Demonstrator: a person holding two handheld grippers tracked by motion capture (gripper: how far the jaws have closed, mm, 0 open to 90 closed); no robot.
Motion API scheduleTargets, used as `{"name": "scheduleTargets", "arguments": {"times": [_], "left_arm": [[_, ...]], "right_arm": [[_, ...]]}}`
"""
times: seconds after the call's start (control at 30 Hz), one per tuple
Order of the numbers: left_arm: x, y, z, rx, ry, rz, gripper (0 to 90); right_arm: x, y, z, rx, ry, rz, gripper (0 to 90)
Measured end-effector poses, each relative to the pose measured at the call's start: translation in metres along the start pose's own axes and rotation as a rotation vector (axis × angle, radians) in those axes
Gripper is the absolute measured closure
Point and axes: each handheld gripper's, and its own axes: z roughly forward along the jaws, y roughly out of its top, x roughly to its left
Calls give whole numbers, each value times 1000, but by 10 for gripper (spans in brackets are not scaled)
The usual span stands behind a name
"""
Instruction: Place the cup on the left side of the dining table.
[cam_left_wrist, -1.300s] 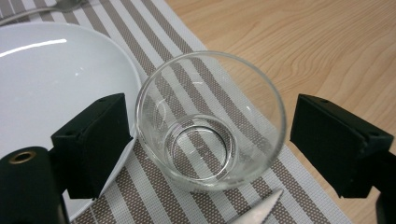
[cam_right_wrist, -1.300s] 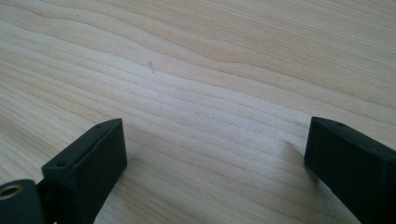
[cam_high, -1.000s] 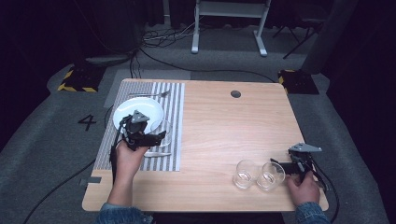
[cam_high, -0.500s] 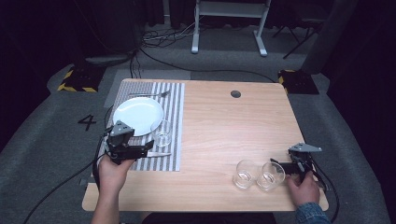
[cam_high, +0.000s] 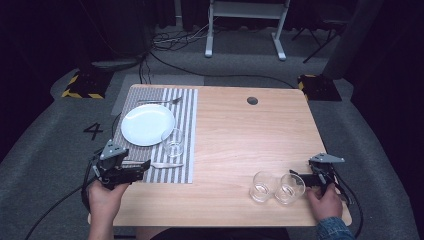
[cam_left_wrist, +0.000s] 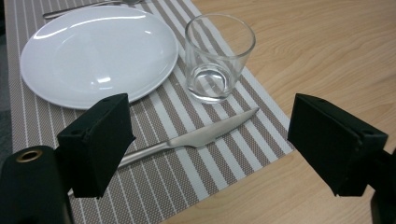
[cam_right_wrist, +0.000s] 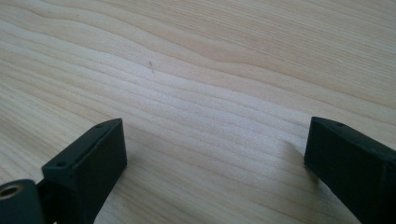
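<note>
Glasses: 3 — 1 (cam_high: 173, 142) on placemat (cam_high: 186, 107), 2 (cam_high: 263, 186) (cam_high: 290, 188) near right gripper (cam_high: 306, 179).

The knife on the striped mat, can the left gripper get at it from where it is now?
Probably yes. The left gripper stands open with the knife lying just ahead of it, nothing between. The glass and plate sit farther back.

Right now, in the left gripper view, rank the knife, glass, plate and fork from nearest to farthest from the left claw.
1. Knife: on the striped placemat, just ahead of the left claw.
2. Glass: upright on the mat beyond the knife, toward the right.
3. Plate: on the mat's left; too close to the glass to call surely.
4. Fork: behind the plate, at the top edge.
</note>
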Motion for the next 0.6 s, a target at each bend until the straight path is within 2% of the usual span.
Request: {"name": "scheduleTargets", "arguments": {"times": [0.3, 0.53, 0.6], "left_arm": [[4, -22, -21, 3, 28, -31, 140], [8, -36, -27, 3, 28, -58, 133], [11, -41, -27, 18, 22, -66, 130]], "right_arm": [[0, 0, 0, 0, 0, 0, 61], [0, 0, 0, 0, 0, 0, 61], [0, 0, 0, 0, 0, 0, 61]]}}
